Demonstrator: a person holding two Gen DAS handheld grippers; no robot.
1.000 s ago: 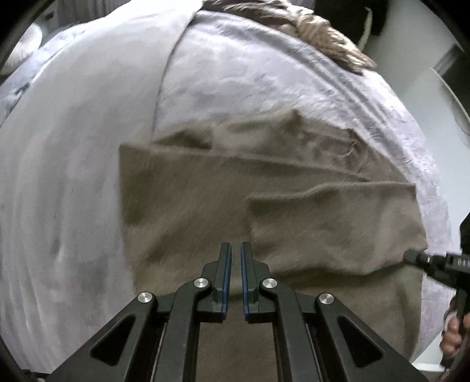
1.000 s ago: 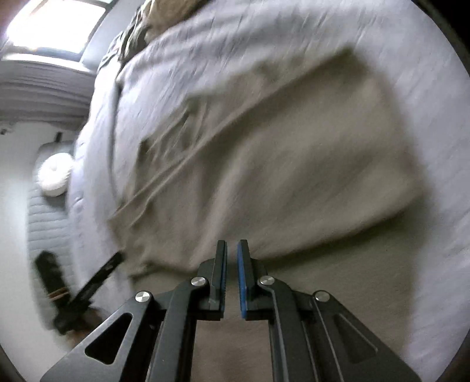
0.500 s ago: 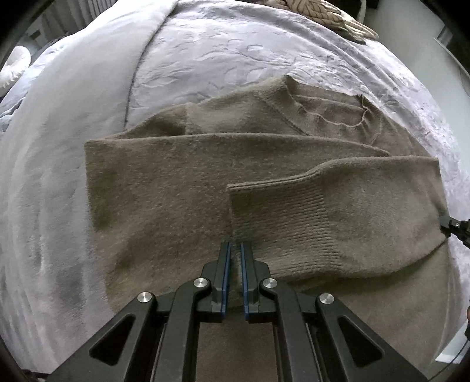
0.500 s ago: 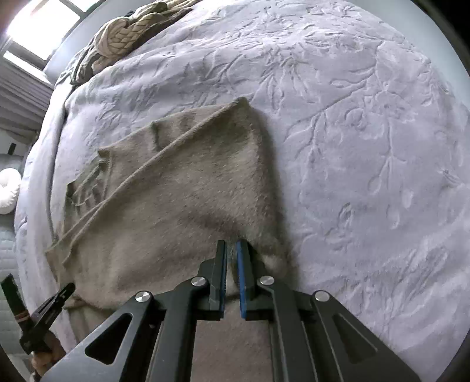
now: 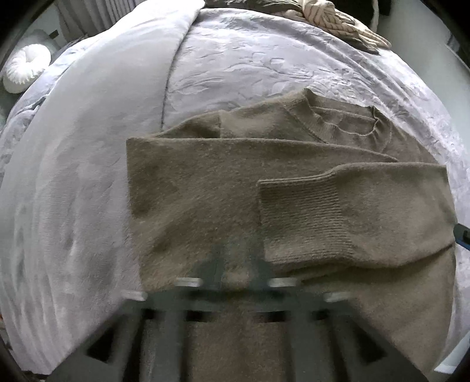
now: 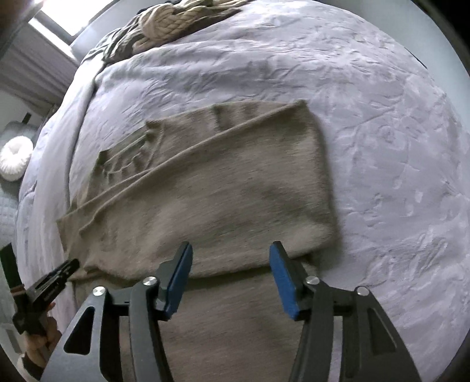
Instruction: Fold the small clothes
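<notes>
Brown knitted sweater (image 5: 223,199) lying flat mid-bed, both sleeves folded across its body.
Left tongs (image 5: 235,264), blurred, and right tongs (image 6: 230,276) hang over the sweater's near fold with jaws spreading apart, neither gripping fabric; lilac embossed bedspread (image 6: 382,147) beneath, cable-knit garment (image 6: 167,20) at the bed's far edge.

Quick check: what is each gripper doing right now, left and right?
Left gripper: jaws opening, blurred, holding nothing.
Right gripper: jaws opening, above the sweater, gripping nothing.
</notes>
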